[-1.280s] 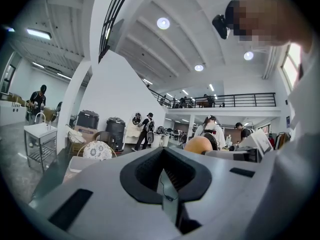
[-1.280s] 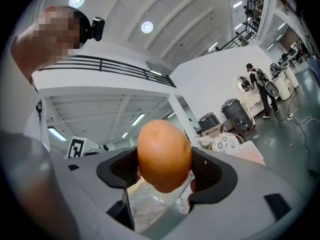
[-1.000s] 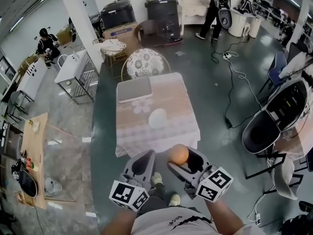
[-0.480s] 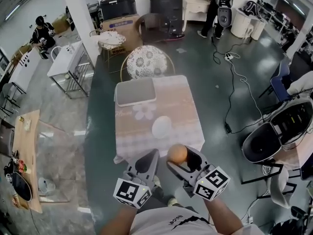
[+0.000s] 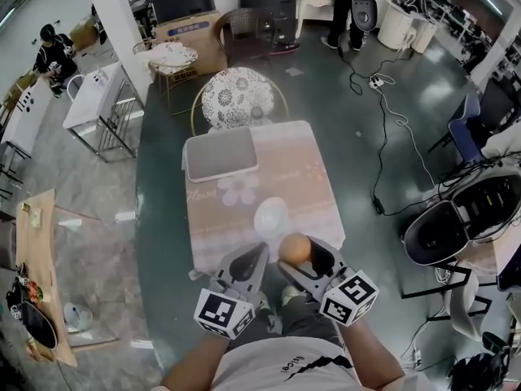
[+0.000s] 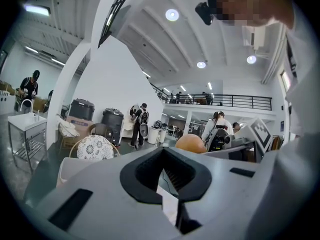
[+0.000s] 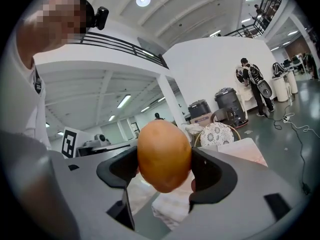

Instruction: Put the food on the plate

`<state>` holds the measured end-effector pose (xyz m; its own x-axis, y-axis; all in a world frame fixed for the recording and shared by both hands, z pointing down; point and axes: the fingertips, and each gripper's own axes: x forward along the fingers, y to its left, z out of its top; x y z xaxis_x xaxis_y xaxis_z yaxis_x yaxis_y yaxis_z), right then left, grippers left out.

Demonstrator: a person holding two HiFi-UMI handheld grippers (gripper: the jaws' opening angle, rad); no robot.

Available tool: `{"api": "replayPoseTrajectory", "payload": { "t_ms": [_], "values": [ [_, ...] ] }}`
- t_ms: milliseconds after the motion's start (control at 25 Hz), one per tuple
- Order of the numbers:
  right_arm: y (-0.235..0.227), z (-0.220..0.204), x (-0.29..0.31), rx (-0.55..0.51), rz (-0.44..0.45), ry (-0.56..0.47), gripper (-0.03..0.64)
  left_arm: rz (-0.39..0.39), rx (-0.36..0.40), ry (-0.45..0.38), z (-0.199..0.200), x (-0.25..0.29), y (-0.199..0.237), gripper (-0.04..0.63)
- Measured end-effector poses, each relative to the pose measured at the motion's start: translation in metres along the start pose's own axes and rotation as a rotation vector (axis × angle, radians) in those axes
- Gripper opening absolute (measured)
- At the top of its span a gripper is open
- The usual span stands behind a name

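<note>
A round orange-brown food item (image 5: 295, 248) is clamped between the jaws of my right gripper (image 5: 298, 257), which hangs above the floor just short of the table's near edge. In the right gripper view the food (image 7: 164, 155) fills the gap of the right gripper (image 7: 165, 168). The white plate (image 5: 270, 216) lies on the pink-clothed table (image 5: 301, 177), just beyond the food. My left gripper (image 5: 249, 261) is beside the right one, shut and holding nothing. In the left gripper view the left gripper (image 6: 165, 173) has its jaws together, and the food (image 6: 190, 144) shows to the right.
A grey tray (image 5: 221, 153) lies on the table's far left corner. A round patterned chair (image 5: 238, 98) stands behind the table. Cables (image 5: 381, 129) run over the floor at right, near a black chair (image 5: 440, 230). People stand far off.
Both grippers and the held food have come closer to the table's near edge and the plate. Neither gripper's state has changed.
</note>
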<state>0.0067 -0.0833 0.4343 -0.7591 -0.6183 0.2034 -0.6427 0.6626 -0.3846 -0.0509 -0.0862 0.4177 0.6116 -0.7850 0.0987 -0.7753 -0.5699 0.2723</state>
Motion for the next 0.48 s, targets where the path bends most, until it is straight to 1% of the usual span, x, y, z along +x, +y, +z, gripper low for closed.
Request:
{"api": "replayPoseTrajectory", "payload": {
  "t_ms": [80, 240, 480],
  "values": [
    [-0.013, -0.005, 0.01, -0.001, -0.006, 0.016, 0.321, 0.005, 0.005, 0.013, -0.006, 0.01, 0.008, 0.0],
    [-0.042, -0.027, 0.034, -0.034, -0.022, 0.084, 0.321, 0.035, -0.025, 0.041, -0.027, 0.027, 0.033, -0.001],
    [-0.082, -0.056, 0.079, -0.071, 0.023, 0.2, 0.321, 0.091, -0.054, 0.074, -0.053, 0.059, 0.071, 0.0]
  ]
}}
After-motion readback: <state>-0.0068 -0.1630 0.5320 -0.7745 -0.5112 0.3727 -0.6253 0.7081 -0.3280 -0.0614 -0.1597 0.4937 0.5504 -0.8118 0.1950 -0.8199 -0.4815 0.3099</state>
